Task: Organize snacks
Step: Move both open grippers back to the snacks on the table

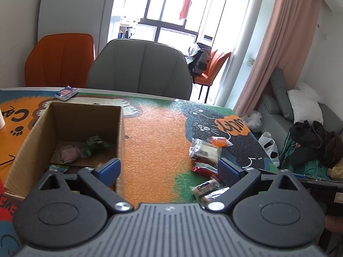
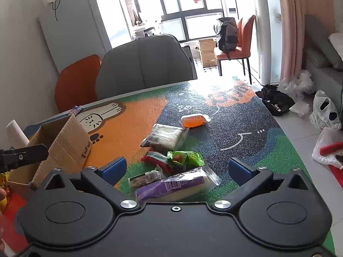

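Observation:
An open cardboard box [image 1: 32, 132] stands on the table at the left and holds a pink snack [image 1: 69, 152] and a green packet [image 1: 95, 144]. My left gripper [image 1: 169, 169] is open and empty, its left finger over the box's near right corner. A pile of snacks lies to the right: an orange packet [image 2: 194, 120], a clear white packet [image 2: 165, 138], a red packet [image 2: 154, 158], a green packet [image 2: 185, 158], a dark bar [image 2: 145, 177] and a purple packet [image 2: 171, 187]. My right gripper [image 2: 176, 168] is open and empty just above the pile. The box also shows in the right wrist view [image 2: 64, 143].
A blue and orange packet [image 1: 66, 92] lies at the table's far edge. A grey chair [image 1: 140, 68] and an orange chair [image 1: 60, 61] stand behind the table. The table's right edge [image 2: 287, 132] drops to a floor with plastic bags [image 2: 324, 111]. A sofa stands at the right.

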A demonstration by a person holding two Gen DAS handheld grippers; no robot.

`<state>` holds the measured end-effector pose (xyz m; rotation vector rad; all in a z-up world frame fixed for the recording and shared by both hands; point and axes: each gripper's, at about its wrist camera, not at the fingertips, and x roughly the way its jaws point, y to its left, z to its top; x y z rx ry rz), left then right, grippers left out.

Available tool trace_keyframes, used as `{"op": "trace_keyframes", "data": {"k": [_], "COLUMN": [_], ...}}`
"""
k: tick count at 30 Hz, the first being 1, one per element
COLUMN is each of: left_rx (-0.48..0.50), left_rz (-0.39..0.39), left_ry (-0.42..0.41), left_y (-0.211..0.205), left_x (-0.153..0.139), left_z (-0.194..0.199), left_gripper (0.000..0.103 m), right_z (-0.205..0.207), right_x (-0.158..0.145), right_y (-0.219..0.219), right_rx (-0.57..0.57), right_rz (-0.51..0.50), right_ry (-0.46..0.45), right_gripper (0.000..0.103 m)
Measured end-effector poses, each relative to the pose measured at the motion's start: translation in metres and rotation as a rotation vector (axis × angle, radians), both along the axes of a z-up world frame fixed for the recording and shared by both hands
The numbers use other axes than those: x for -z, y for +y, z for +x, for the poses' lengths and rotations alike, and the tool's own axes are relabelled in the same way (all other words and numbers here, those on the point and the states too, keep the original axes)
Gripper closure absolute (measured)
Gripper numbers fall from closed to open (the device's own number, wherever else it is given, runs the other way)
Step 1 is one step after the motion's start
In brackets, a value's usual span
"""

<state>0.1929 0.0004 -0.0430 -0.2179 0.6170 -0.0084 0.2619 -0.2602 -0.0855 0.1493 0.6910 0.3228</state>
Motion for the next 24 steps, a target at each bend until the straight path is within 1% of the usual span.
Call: {"op": "trace_keyframes", "data": {"k": [2,5,8,10,12,17,24], "left_rx": [0.017,0.031,0.046,0.056,0.063,0.067,0.073], "left_rz": [0.01,0.0,0.002,0.002,0.004,0.012,0.003], "left_ry": [0.0,0.01,0.023,0.032,0.045,0.078,0.123], "left_y": [-0.007,-0.015,-0.022,-0.025,-0.027,-0.03,-0.033], "left_x": [0.003,0.007,0.012,0.016,0.02,0.032,0.049], "left_z": [0.002,0.007,0.013,0.017,0.022,0.033,0.048], "left_gripper": [0.008,0.011,0.02,0.028,0.034,0.037,0.04], "right_z": [0.002,0.007,0.013,0.017,0.022,0.032,0.039], "right_x": [0.005,0.012,0.02,0.025,0.03,0.041,0.053], "right_y": [-0.003,-0.005,-0.005,-0.003,-0.001,0.005,0.015], "right_rx": [0.009,0.022,0.034,0.035,0.034,0.038,0.026], "right_rz": [0.002,0.0,-0.013,-0.02,-0.027,-0.032,-0.091], "right_ry": [0.012,0.033,0.055,0.063,0.072,0.1,0.12], "right_gripper": [0.0,0.0,0.0,0.0,0.0,0.0,0.0]}}
